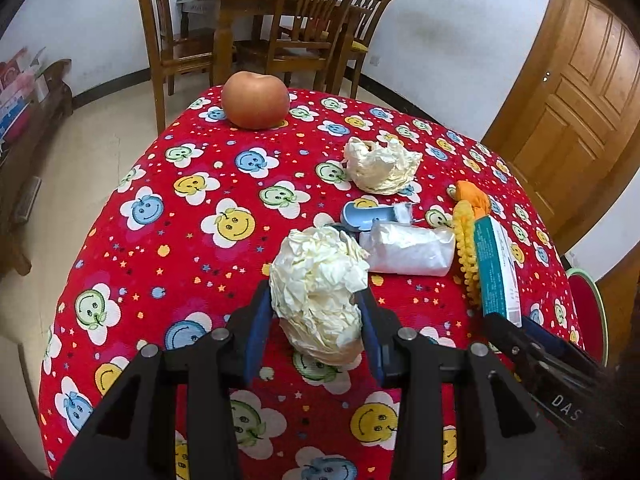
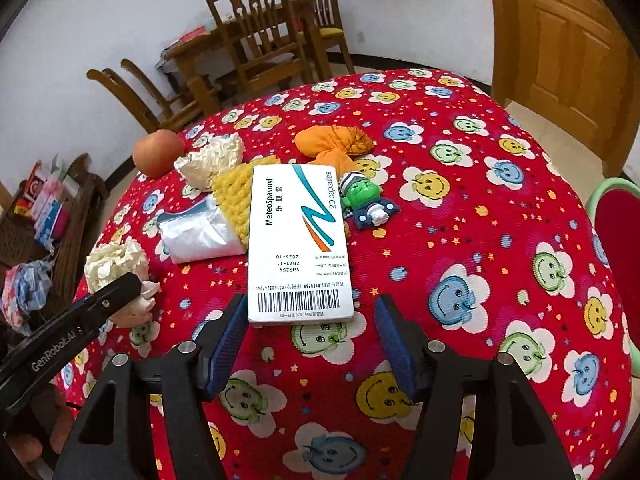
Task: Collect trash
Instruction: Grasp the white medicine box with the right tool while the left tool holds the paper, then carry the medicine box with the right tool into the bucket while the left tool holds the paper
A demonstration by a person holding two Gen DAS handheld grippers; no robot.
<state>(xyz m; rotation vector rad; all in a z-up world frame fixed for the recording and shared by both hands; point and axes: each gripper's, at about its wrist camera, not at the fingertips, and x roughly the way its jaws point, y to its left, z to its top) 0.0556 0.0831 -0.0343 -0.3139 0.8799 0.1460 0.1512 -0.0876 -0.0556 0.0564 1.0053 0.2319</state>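
Though hidden leftward — green toy [image 2: 357,194] shows.

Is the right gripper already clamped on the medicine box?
No. In the right wrist view the right gripper stands open, its pads clear of either side of the medicine box lying flat on the tablecloth.

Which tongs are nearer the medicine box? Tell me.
Right. The right tongs stand open just short of the medicine box, its near end about level with their tips. The left tongs are off to its left, shut on a crumpled paper ball.
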